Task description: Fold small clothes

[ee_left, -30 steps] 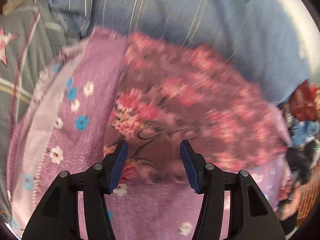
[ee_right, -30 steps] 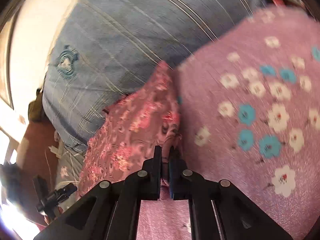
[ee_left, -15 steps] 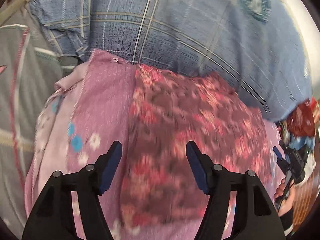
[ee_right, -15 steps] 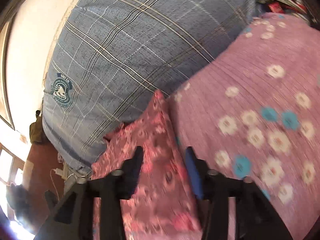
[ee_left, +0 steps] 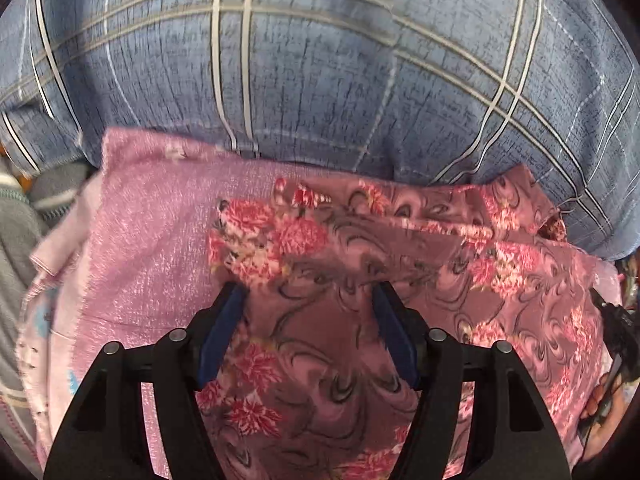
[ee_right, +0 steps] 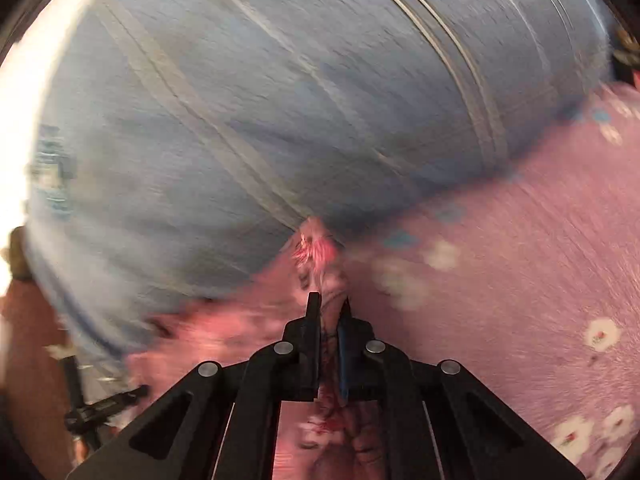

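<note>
— On top of the lilac flowered cloth [ee_left: 160, 240] lies the small garment [ee_left: 360, 300], a mauve piece printed with pink blooms; it sits up against the big blue plaid cushion [ee_left: 320, 60], one edge already doubled over along its far side.

— Why is it bunched at that end?

— Because the right tongs [ee_right: 328, 312] are clamped on a pinch of it; cloth runs between the two blades and a tuft pokes out past their tips, so I judge that corner is being carried to set a fold; their jaws have just been closing onto that fabric.

— And the other pair?

— The left tongs [ee_left: 310, 320] stand apart over the middle of the garment, nothing caught between the blue pads [ee_left: 220, 332]; they had just been widening and have settled there; I'd say they are straddling the cloth to pin or take the near edge while the other corner travels.

— Why the lilac cloth underneath?

— Likely just the bedding it was laid out on; it gives a flat bed for the crease; grey fabric [ee_left: 20, 240] shows at its left border.

— Risk?

— Thin fabric, so the pinched corner could slip or drag the whole piece askew; the right view is blurred, so how much cloth is gripped I cannot tell.
</note>
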The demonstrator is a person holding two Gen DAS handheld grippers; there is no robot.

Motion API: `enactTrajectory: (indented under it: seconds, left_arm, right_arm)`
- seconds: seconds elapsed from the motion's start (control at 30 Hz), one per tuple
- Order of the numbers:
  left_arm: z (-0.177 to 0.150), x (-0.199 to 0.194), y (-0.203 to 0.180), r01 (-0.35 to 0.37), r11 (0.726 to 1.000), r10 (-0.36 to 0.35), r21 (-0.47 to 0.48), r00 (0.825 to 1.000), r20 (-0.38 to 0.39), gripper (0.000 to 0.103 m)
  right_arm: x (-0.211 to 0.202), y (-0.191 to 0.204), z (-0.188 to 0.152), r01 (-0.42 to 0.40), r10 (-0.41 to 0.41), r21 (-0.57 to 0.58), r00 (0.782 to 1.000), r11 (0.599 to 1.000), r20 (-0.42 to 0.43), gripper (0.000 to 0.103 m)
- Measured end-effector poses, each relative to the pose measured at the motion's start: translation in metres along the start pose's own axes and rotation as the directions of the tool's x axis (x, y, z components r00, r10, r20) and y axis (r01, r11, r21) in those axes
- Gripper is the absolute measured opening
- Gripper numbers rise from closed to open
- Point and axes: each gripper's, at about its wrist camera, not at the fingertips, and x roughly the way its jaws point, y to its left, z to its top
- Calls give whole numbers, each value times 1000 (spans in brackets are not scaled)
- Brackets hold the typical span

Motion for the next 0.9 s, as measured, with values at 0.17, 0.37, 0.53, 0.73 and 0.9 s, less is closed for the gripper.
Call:
enactTrajectory:
  seconds: [0.17,0.37,0.53,0.73,0.9]
  left_arm:
    - [-13,-39,11,159,987,-159,-16,987,-3,67]
    - [-68,-55,12,179,981,-177,78,984,-32,71]
    - [-84,-57,7,120,988,-116,102,992,-42,71]
    - [-76,-87,60,235,971,-238,-50,969,-66,71]
    - [-80,-95,101,249,957,-264,-146,960,-95,71]
  right_arm:
    - [-50,19,-16,-38,46,-59,990,998,132,15]
    - [-77,50,-85,-121,149,-229,983,966,108,29]
    - [-71,50,-109,-31,45,-186,996,982,75,36]
    - [-97,107,-164,-40,63,-374,997,927,49,52]
    - [-86,180,-258,-76,64,-647,997,759,-42,56]
